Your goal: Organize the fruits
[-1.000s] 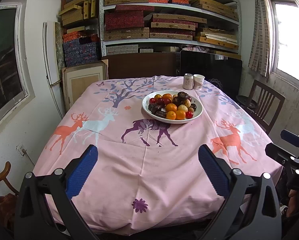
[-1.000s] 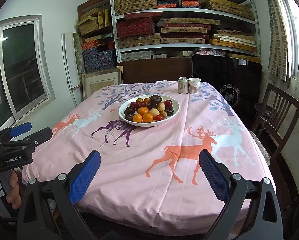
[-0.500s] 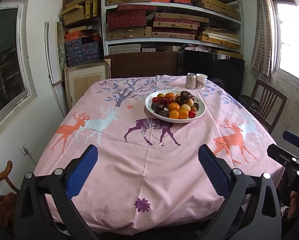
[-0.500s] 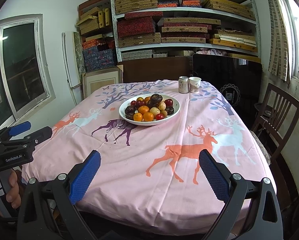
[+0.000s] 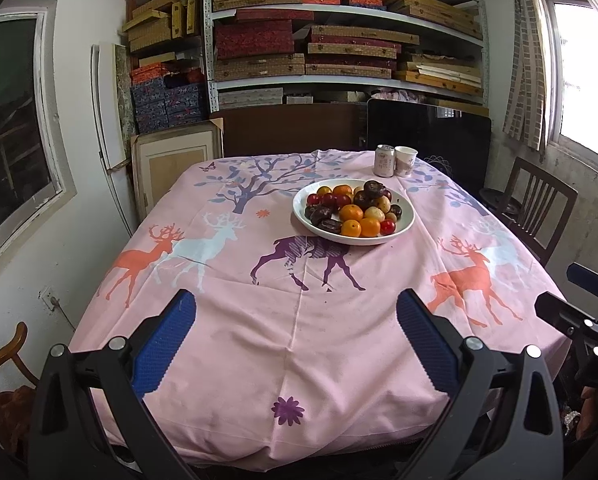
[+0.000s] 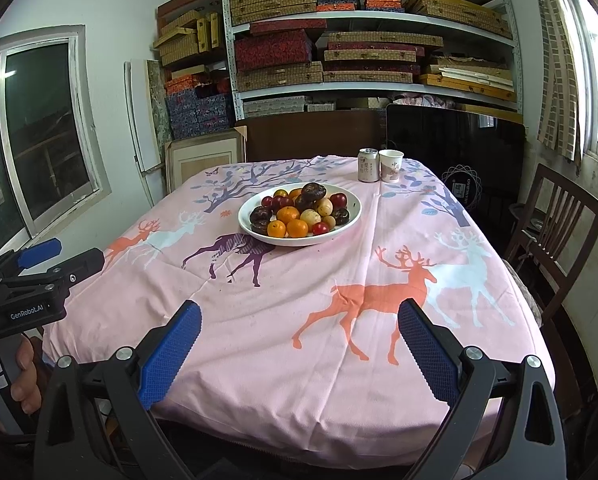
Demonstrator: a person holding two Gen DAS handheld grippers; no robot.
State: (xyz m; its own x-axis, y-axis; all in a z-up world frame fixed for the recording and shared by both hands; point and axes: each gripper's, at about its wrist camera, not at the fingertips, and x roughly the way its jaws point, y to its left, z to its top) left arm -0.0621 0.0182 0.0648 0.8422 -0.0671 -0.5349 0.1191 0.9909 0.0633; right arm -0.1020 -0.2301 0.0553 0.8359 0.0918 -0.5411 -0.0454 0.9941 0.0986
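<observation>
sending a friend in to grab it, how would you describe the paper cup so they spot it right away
Find the pink deer-print tablecloth. Past the white fruit bowl, at the far edge, two small containers stand side by side. The paper cup is the open-topped white one, right of the metal can.

Ahead of the left gripper, the fruits lie heaped in the white bowl, so the lower ones are covered by those on top and their kinds cannot be told apart. Beyond the bowl, the print on the can and the paper cup is too small to read. The near table edge drops out of sight behind both grippers' arms. To the left of the right gripper, a hand is cut off by the frame edge.
</observation>
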